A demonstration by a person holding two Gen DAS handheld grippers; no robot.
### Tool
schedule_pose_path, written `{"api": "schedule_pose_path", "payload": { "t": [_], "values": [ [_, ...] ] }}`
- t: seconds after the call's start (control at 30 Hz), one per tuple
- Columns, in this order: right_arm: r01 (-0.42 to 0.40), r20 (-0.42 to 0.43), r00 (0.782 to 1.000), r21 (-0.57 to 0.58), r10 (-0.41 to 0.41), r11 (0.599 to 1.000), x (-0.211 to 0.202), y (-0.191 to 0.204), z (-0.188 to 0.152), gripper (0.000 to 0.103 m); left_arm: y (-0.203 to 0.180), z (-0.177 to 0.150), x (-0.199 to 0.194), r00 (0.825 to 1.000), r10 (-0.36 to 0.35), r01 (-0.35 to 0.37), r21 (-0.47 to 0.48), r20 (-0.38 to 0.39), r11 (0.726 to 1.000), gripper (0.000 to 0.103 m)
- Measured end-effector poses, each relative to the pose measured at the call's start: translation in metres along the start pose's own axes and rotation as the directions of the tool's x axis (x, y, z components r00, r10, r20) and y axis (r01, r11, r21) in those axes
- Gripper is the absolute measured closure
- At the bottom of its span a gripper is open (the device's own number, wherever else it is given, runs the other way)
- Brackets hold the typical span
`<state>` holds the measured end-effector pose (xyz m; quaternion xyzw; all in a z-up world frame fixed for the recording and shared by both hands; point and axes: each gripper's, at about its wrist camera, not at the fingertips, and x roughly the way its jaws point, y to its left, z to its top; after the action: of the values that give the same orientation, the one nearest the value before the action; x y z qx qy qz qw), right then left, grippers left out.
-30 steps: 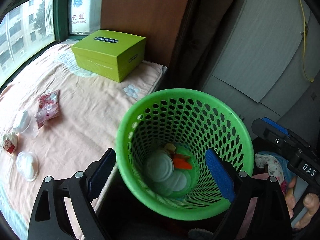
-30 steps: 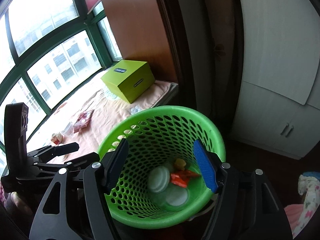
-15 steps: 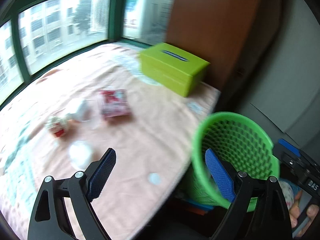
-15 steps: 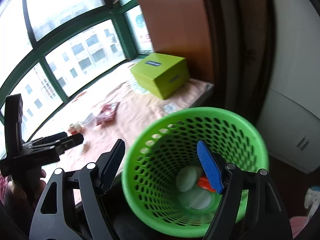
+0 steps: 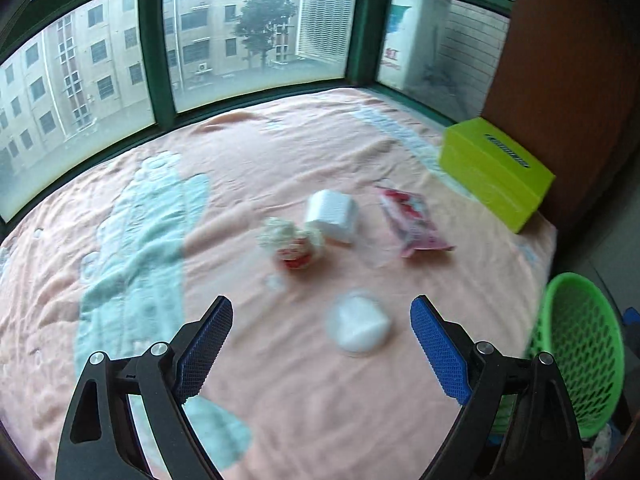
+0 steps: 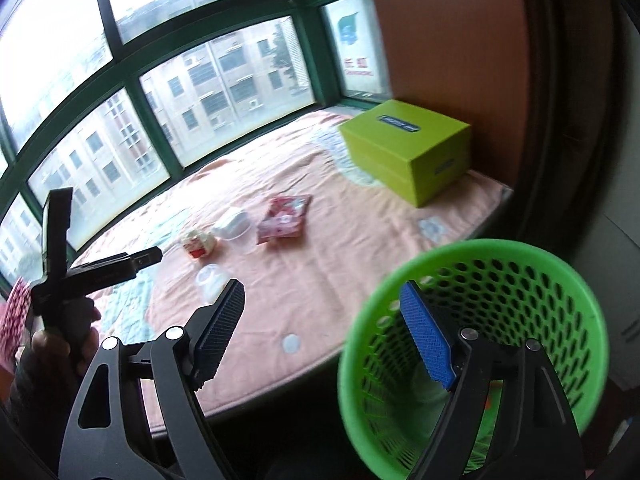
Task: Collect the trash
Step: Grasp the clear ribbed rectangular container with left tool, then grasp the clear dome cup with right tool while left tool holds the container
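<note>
Left tongs (image 5: 321, 322) are spread wide with nothing in them, hovering over the pink blanket (image 5: 280, 400) right by a clear plastic lid (image 5: 357, 328). Past it sit a crumpled red-and-white wrapper (image 5: 291, 243), a white cup (image 5: 332, 216) and a red snack packet (image 5: 412, 222). Right tongs (image 6: 322, 330) also gaping, empty, next to the green mesh basket (image 6: 560, 276) off the blanket's edge.

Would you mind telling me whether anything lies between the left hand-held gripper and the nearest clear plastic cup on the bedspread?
Nothing visible does. The left hand-held gripper is open, and the clear plastic cup lies just ahead, roughly between its fingers, with only bare bedspread in between. The crumpled red-and-white wrapper lies farther back, beyond the cup.
</note>
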<state>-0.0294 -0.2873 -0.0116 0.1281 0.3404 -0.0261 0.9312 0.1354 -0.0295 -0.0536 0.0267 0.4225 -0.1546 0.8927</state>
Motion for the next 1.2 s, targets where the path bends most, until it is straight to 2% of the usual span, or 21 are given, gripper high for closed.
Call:
{"api": "schedule_pose_path", "payload": {
  "t": [0.2, 0.37, 0.63, 0.83, 0.9, 0.93, 1.0, 1.03, 1.2],
  "values": [
    [-0.027, -0.045, 0.999, -0.046, 0.025, 0.999, 0.026, 0.027, 0.003, 0.023, 0.048, 0.005, 0.03, 0.999, 0.032, -0.032, 0.004, -0.043, 0.999, 0.021],
    [-0.046, -0.08, 0.996, -0.073, 0.04, 0.996, 0.047, 0.046, 0.005, 0.023, 0.07, 0.006, 0.058, 0.996, -0.001, 0.002, 0.018, -0.09, 1.0, 0.024],
    [-0.077, -0.137, 0.989, -0.104, 0.063, 0.992, 0.079, 0.071, 0.005, 0.023, 0.086, 0.004, 0.092, 0.989, -0.045, 0.048, 0.02, -0.144, 0.999, 0.033],
    [-0.099, -0.172, 0.982, -0.121, 0.077, 0.988, 0.101, 0.083, 0.002, 0.023, 0.089, 0.002, 0.108, 0.981, -0.09, 0.092, 0.004, -0.172, 0.996, 0.049],
    [-0.103, -0.183, 0.98, -0.124, 0.079, 0.987, 0.107, 0.087, 0.001, 0.023, 0.088, 0.0, 0.108, 0.98, -0.101, 0.104, 0.007, -0.172, 0.995, 0.061],
    [-0.106, -0.187, 0.979, -0.126, 0.081, 0.986, 0.11, 0.088, 0.001, 0.023, 0.088, 0.0, 0.107, 0.98, -0.102, 0.105, 0.008, -0.172, 0.994, 0.063],
    [-0.111, -0.195, 0.977, -0.131, 0.084, 0.985, 0.117, 0.092, 0.0, 0.023, 0.088, -0.002, 0.106, 0.981, -0.098, 0.101, 0.009, -0.168, 0.995, 0.078],
    [-0.115, -0.198, 0.976, -0.134, 0.087, 0.984, 0.12, 0.093, 0.0, 0.023, 0.089, -0.003, 0.106, 0.981, -0.097, 0.099, 0.006, -0.168, 0.995, 0.081],
    [-0.135, -0.224, 0.97, -0.15, 0.099, 0.979, 0.139, 0.103, -0.003, 0.023, 0.095, -0.007, 0.095, 0.986, -0.081, 0.081, -0.01, -0.147, 0.997, 0.083]
  ]
}}
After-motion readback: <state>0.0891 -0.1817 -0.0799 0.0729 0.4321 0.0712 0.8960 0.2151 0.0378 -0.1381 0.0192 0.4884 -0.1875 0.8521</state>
